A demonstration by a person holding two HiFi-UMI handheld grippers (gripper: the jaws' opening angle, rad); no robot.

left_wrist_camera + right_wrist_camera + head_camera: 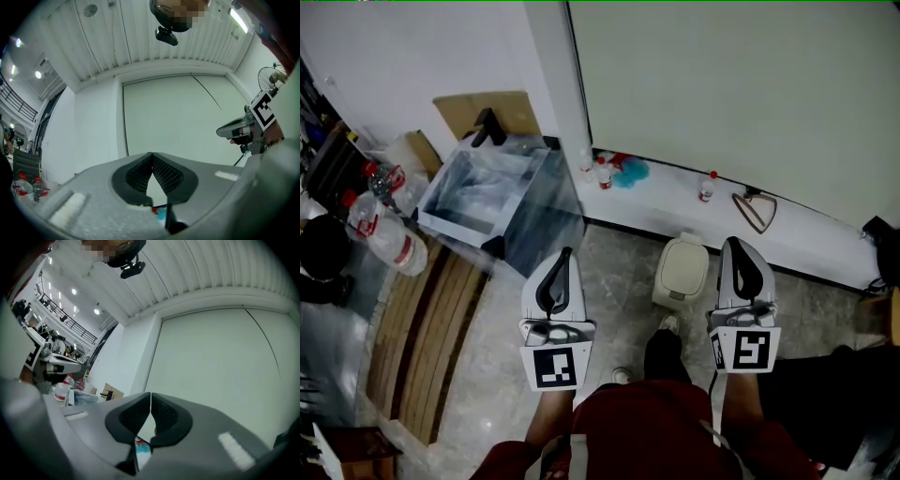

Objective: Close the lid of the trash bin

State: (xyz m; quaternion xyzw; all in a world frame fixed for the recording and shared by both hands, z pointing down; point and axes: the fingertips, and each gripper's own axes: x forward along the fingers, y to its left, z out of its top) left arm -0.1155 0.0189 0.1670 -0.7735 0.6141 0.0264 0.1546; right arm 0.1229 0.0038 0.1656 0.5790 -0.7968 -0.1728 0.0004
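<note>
Looking down from beside this person, I see the small beige trash bin (680, 272) on the floor just right of the picture's centre, between the two pairs of tongs and close against the white ledge (675, 204). Its lid (683, 255) seems to lie flat already, though it is small here and I cannot tell whether it is fully seated. The left tongs (564, 255) and the right tongs (737, 246) hover above the floor, each with its tips pressed together and nothing between them, clear of the bin.

If the lid needs finishing, I judge closed tips the right tool. Bring one pair down on the lid's free edge and push gently straight down, so the light bin does not tip or slide toward the foot (667, 323) beside it. The other pair is best held aside.

I can read no writing. Each pair carries a cube (554, 367) with a black-and-white square pattern, not letters. The bottles (389, 239) at the left edge wear red labels, too small to read.
</note>
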